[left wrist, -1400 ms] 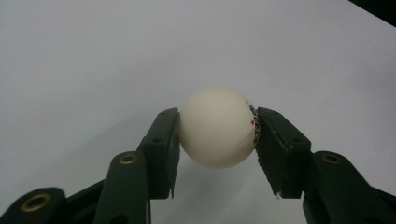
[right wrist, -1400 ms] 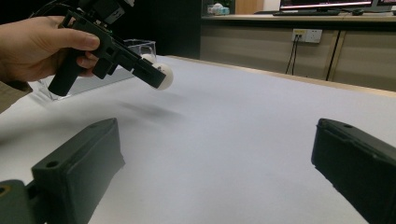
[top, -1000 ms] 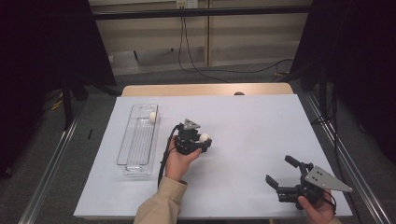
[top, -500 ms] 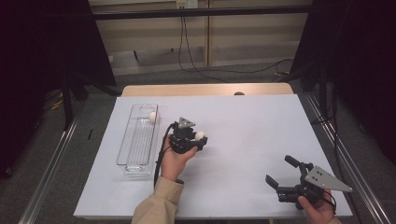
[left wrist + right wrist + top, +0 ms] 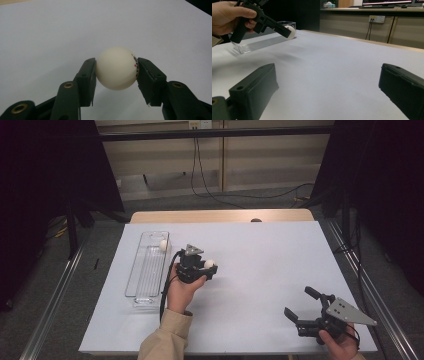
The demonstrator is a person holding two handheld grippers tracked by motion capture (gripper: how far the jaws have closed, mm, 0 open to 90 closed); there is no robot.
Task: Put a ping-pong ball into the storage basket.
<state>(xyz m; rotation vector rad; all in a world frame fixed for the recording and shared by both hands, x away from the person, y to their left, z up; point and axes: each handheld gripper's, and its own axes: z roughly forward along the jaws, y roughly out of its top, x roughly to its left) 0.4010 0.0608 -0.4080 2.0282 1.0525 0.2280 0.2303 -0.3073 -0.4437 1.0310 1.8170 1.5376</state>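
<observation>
- While the left hand [image 5: 181, 290] is raised over the table [image 5: 260, 270] just right of the tray [image 5: 148, 270], the left gripper [image 5: 208, 266] is aimed toward the table's middle.
- The ball [image 5: 116, 68] is clamped between its two jaws, one pad on each side, clear of the tabletop.
- The right gripper [image 5: 300, 307] is held low at the near right corner, jaws wide apart, nothing between them.
- Ball: white, smooth, matte, with small red and black print. Tray: clear ribbed plastic, long and narrow, a second ball [image 5: 163, 245] lying at its far end.
</observation>
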